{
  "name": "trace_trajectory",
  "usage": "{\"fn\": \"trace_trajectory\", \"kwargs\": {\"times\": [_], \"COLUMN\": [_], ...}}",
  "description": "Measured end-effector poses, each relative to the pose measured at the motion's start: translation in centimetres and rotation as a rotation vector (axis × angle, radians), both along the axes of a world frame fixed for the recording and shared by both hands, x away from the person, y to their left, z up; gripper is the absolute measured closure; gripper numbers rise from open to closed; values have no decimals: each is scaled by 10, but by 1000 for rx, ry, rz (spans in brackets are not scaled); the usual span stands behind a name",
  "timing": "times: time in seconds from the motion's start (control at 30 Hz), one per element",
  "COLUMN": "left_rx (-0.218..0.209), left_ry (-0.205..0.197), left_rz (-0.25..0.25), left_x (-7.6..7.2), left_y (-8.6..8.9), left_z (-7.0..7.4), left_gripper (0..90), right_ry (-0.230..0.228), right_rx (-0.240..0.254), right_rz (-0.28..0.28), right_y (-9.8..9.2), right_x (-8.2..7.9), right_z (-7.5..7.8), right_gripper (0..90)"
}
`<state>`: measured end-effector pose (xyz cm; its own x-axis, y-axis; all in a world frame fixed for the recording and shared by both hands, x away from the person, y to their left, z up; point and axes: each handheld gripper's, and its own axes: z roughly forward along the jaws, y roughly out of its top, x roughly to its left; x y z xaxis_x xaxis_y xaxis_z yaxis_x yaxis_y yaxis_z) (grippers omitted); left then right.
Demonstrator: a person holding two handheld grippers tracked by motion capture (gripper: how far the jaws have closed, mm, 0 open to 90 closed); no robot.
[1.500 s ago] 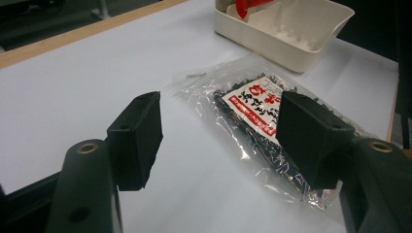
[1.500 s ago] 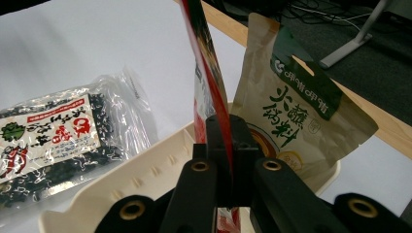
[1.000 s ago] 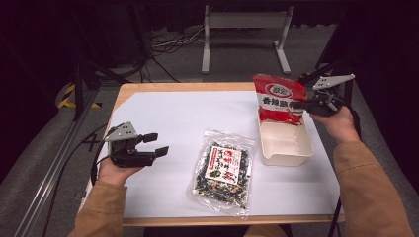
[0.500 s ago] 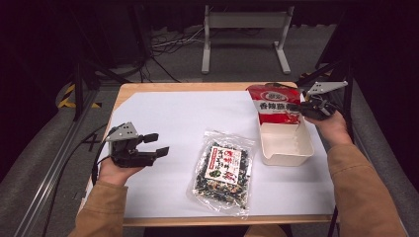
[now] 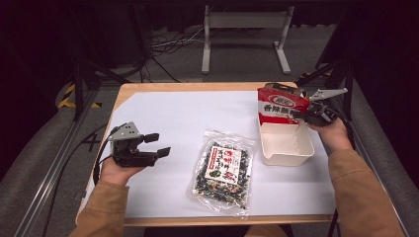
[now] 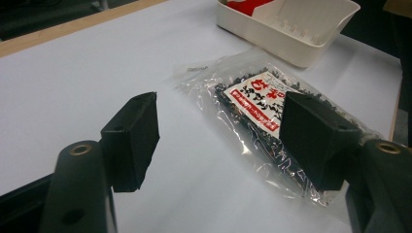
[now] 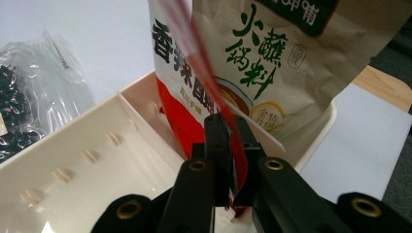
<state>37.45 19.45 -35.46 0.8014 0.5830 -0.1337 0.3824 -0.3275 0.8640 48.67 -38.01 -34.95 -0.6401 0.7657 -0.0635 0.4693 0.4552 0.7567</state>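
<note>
While pinched: glossy red pouch (image 5: 279, 106) over ribbed tray (image 5: 286, 148).

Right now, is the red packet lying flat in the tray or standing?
Standing: the red packet is upright in the white tray, pinched by the right claw.

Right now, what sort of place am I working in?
Probably a lab or studio recording setup, not a kitchen: a white-covered table ringed by black curtains, cables on grey carpet, and a metal stand behind.

red sauce packet (image 5: 279, 108), upright in white bin (image 5: 286, 148)
</note>
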Motion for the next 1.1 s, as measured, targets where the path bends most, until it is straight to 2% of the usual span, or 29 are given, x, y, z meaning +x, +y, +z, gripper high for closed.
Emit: {"fn": "trace_trajectory", "kwargs": {"times": [0.13,0.17,0.3,0.33,0.43,0.47,0.67,0.83,0.97,1.07,1.1], "left_rx": [30,23,27,27,31,30,36,38,35,43,45], "left_ry": [10,32,46,46,58,58,69,67,76,88,85], "left_rz": [0,-1,-10,-10,-15,-18,-27,-29,-29,-30,-35], "left_x": [4,4,7,7,9,9,11,12,14,14,15], "left_y": [-2,-2,-3,-3,-5,-6,-11,-12,-15,-17,-17], "left_z": [0,-1,-2,-2,-2,-2,-2,-2,-3,-3,-3], "left_gripper": [287,288,280,276,267,262,221,200,187,177,170], "right_ry": [6,7,25,25,26,21,-13,-42,-80,-95,-107], "right_rx": [-4,-2,25,25,57,60,60,58,66,69,71], "right_rz": [-11,-11,-30,-30,-33,-35,-36,-37,-26,-10,-3], "right_y": [0,0,-3,-3,-8,-9,-13,-13,-8,-5,-1], "right_x": [-1,-2,-5,-5,-11,-13,-33,-51,-72,-80,-89], "right_z": [-1,-1,2,2,7,8,20,31,42,45,46], "right_gripper": [836,811,719,719,575,570,496,476,455,446,438]}}
